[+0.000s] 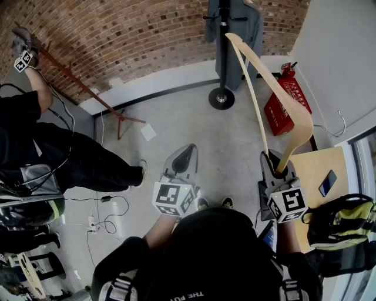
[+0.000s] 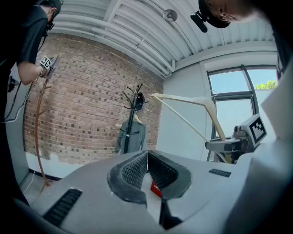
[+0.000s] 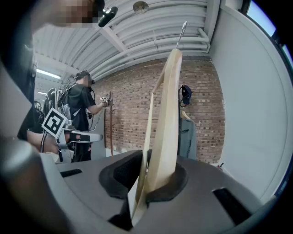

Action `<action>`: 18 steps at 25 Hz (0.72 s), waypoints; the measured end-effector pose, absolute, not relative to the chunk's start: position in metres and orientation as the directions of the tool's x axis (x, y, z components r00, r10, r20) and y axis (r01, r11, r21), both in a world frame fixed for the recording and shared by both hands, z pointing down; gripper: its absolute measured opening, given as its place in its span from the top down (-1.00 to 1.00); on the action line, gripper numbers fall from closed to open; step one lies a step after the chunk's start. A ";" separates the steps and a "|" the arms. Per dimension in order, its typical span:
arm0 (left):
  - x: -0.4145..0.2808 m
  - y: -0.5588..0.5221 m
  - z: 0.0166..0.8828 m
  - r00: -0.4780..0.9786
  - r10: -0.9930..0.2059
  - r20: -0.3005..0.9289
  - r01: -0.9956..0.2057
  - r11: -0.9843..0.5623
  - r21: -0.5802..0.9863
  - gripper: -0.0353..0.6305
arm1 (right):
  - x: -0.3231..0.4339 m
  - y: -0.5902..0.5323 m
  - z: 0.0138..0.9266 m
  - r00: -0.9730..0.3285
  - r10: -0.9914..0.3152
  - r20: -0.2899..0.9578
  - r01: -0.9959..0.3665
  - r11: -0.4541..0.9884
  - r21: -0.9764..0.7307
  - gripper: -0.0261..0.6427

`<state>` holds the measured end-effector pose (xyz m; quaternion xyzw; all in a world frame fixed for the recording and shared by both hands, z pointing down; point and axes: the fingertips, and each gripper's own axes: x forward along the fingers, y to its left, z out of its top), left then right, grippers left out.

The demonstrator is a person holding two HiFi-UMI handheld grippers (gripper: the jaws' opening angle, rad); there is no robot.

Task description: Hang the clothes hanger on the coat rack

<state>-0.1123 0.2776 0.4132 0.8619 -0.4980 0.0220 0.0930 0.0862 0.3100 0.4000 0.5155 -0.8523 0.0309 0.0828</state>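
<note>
The coat rack (image 1: pixel 224 17) stands ahead by the brick wall (image 1: pixel 117 29), with a jacket (image 1: pixel 241 41) hanging on it. A fire extinguisher (image 1: pixel 281 114) sits right of its base. The hanger (image 1: pixel 305 124) rises from between the jaws of the right gripper (image 1: pixel 277 170), reaching toward the rack. The left gripper (image 1: pixel 187 154) is beside it, on the left. A table (image 1: pixel 311 164) lies right of the right gripper, with a phone (image 1: pixel 327 183) on it and a bag (image 1: pixel 341 223) at its near edge. Another person (image 1: pixel 41 153) stands far left.
</note>
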 end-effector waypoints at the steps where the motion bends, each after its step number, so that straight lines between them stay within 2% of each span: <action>1: -0.114 0.279 0.412 0.502 -0.855 0.130 -0.863 -0.486 0.139 0.82 | 0.084 0.311 0.399 -0.455 -0.873 0.175 -0.884 0.467 0.030 0.78; 18: -0.126 0.286 0.399 0.527 -0.843 0.109 -0.847 -0.511 0.148 0.82 | 0.073 0.318 0.384 -0.459 -0.869 0.184 -0.877 0.476 0.061 0.78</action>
